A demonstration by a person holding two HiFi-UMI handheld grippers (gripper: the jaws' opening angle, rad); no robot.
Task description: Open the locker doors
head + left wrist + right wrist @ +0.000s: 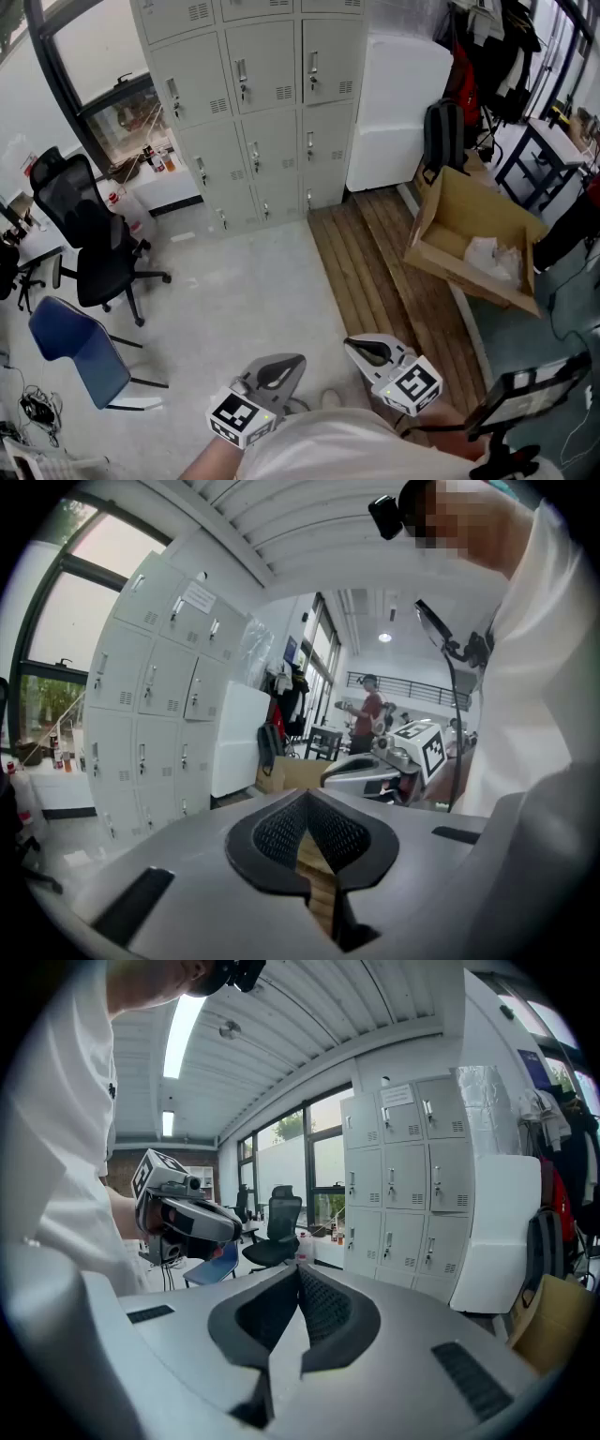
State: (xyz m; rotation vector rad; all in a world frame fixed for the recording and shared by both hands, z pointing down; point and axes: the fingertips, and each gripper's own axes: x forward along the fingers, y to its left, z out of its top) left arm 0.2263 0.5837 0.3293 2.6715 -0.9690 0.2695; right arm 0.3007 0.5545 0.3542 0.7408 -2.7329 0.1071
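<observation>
A bank of grey lockers (262, 103) stands at the far wall, every door closed, each with a small handle and vent. The same lockers (159, 714) show at the left of the left gripper view and the lockers (408, 1194) at the right of the right gripper view. Both grippers are held close to the person's body, far from the lockers. My left gripper (281, 364) is shut with nothing between its jaws. My right gripper (358, 348) is shut and empty too. In each gripper view the other gripper shows alongside.
A black office chair (94, 239) and a blue chair (80, 352) stand at the left. An open cardboard box (473, 239) lies on the wooden floor strip at the right, beside a white cabinet (398, 108) and a backpack (442, 136). Another person (367, 714) stands far off.
</observation>
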